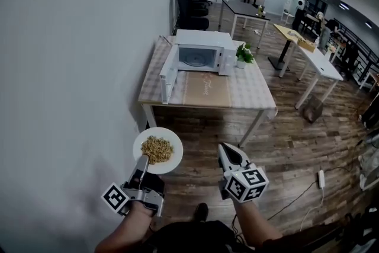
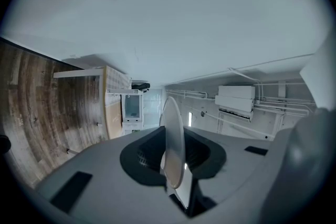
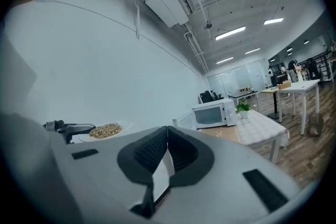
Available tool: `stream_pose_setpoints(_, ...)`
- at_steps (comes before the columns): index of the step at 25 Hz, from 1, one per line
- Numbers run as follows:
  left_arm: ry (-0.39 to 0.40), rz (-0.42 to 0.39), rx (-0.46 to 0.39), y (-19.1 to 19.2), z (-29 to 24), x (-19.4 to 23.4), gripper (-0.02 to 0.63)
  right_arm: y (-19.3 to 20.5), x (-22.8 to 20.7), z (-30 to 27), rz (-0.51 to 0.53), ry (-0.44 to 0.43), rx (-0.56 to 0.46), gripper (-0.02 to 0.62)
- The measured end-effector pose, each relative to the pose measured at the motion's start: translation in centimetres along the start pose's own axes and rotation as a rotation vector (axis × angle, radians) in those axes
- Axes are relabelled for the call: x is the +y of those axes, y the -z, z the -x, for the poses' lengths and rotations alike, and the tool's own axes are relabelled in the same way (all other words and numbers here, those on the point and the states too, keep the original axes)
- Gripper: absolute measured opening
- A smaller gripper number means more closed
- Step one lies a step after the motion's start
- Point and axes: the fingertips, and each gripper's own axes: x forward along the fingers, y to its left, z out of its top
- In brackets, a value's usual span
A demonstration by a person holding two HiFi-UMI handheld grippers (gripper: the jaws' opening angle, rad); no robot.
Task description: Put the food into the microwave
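The left gripper [image 1: 142,158] is holding a white plate [image 1: 175,148] by its edge. Its jaws are pinching the rim. Food [image 1: 157,150] is sitting on the plate. The plate is well away from the microwave [image 1: 201,50], out in front of it, over the floor [image 1: 296,145]. The microwave is sitting on a table [image 1: 251,95] with its door [image 1: 167,75] hanging open. The right gripper [image 1: 225,150] is holding nothing, and its jaws are pressing together. It is pointing toward the microwave, just beside the plate.
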Motion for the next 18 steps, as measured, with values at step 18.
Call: stream_pose_setpoints(18, -0.047, -0.039, -0.018, 5.5, -12.7, 3.4, 0.072, -1.9, -12.8, -5.3, -0.034, -0.050, 0.008, 0.009)
